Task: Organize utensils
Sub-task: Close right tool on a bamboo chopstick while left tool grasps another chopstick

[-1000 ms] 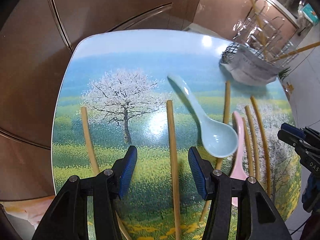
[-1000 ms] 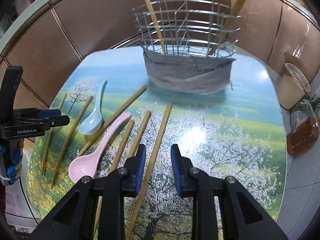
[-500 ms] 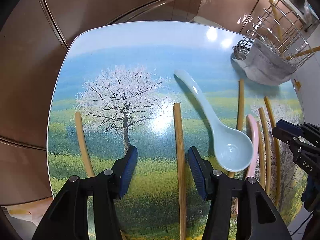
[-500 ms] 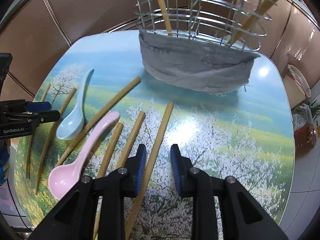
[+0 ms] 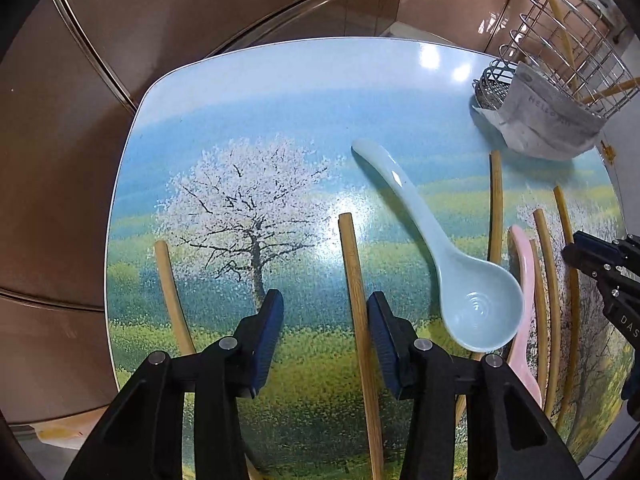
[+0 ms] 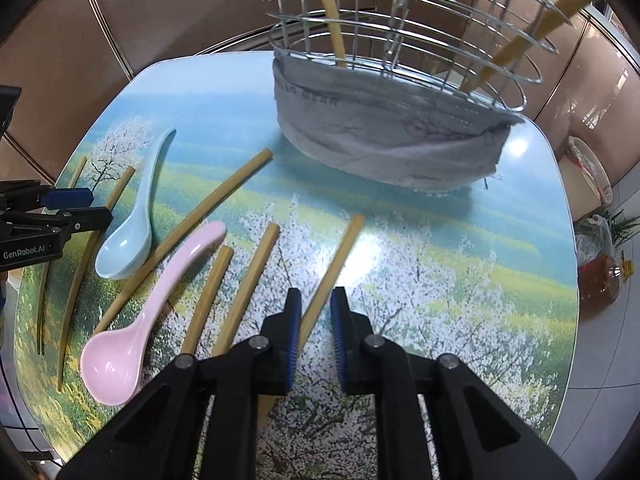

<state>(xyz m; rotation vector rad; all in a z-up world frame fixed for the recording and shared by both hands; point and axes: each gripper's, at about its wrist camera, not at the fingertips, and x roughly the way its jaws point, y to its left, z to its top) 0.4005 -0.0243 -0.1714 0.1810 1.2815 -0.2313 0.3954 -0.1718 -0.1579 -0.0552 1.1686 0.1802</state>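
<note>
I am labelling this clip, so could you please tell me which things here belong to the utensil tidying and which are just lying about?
Part of the job:
- loose bamboo chopsticks
- pale blue ceramic spoon
- pink ceramic spoon
- wire utensil basket with grey cloth round its base

Just lying about:
- amber oil bottle on the floor
- beige bin

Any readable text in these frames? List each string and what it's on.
"GenRobot.AI": white print on the black body of the left gripper, seen from the right wrist view.
"DAS": white letters on the right gripper, cut off at the frame edge, seen from the left wrist view.
"HELLO BEAR": faint grey print on the cloth wrapped around the wire basket; partly blurred, best reading.
Nothing else is readable.
</note>
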